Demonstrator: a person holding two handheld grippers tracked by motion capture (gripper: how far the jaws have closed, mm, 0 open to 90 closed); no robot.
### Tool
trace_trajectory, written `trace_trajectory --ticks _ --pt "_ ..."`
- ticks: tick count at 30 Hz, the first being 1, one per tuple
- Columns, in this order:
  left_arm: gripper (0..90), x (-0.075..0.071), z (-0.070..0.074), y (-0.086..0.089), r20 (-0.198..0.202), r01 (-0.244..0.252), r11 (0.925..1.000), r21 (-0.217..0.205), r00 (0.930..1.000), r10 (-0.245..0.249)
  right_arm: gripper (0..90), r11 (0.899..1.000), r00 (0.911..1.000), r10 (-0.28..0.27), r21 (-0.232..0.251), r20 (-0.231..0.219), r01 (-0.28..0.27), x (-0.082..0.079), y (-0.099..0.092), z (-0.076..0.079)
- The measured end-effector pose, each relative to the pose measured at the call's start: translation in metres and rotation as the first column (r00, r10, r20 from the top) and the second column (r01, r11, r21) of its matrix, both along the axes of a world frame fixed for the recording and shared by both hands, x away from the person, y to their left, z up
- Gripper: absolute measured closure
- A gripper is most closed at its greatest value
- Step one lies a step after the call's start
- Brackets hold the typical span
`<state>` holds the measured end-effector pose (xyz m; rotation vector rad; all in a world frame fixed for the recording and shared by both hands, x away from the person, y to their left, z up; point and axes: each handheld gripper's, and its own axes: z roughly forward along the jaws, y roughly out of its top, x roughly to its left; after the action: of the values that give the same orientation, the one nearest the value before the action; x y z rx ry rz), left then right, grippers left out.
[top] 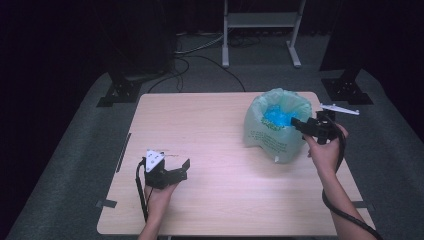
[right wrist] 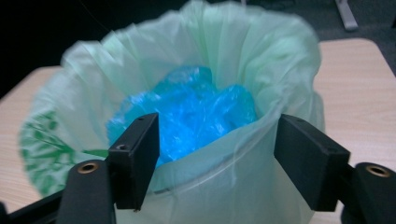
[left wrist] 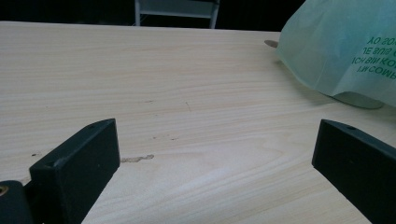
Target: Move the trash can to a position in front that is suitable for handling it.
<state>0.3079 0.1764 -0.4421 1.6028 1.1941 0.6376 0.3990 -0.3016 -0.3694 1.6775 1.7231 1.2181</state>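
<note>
R gripper at green bag rim, jaws apart; L gripper idle, apart.
Could snag thin film w/ jaw edge, tipping bin.

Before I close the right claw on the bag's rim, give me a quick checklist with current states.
1. Right claw open: ok, jaws spread wide.
2. Near rim of the green bag between its jaws: ok in the right gripper view.
3. Blue bag inside, clear of the jaws: cannot tell; it lies just behind the rim.
4. Left claw open and holding nothing: ok.
5. Left claw away from the green bag: ok, low over the bare table.
6. Green bag standing upright, mouth open: ok.
</note>
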Motion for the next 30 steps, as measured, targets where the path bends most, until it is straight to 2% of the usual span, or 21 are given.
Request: trace_trajectory --ticks 6,11,15,18,21,26,29,30 --pt "0.0 0.000 0.001 0.002 -0.004 -0.011 0.9999 0.000 0.9999 0.011 33.1 1.000 0.9998 -0.019 0.018 -0.001 0.019 0.006 0.007 -0.003" --pt "0.0 0.001 0.000 0.004 -0.009 -0.014 0.9999 -0.008 0.9999 0.014 33.1 1.000 0.9998 -0.017 -0.023 -0.008 0.017 0.009 0.019 -0.006" --pt "0.0 0.001 0.000 0.003 -0.011 -0.013 0.9999 -0.009 0.9999 0.013 33.2 1.000 1.0000 0.007 -0.006 0.000 -0.007 0.010 0.034 -0.007" --pt "0.0 0.001 -0.001 0.003 -0.015 -0.009 0.9999 -0.006 0.9999 0.008 33.3 1.000 0.9998 0.022 -0.009 0.003 -0.022 0.011 0.042 -0.007" --pt "0.0 0.001 -0.001 0.003 -0.016 -0.009 0.9999 -0.011 0.9998 0.009 33.2 0.999 0.9988 0.048 -0.018 0.012 -0.047 0.013 0.058 -0.008" --pt "0.0 0.001 -0.001 0.004 -0.015 -0.013 0.9998 -0.015 0.9998 0.013 34.0 0.997 0.9976 0.069 -0.018 0.009 -0.069 0.014 0.075 -0.009" --pt "0.0 0.001 0.000 0.005 -0.011 -0.020 0.9996 -0.020 0.9997 0.020 35.0 0.994 0.9948 0.102 -0.029 0.002 -0.101 0.015 0.093 -0.010" --pt "0.0 0.001 0.000 0.005 -0.010 -0.021 0.9996 -0.020 0.9997 0.020 35.0 0.994 0.9948 0.102 -0.029 0.002 -0.101 0.015 0.093 -0.010"
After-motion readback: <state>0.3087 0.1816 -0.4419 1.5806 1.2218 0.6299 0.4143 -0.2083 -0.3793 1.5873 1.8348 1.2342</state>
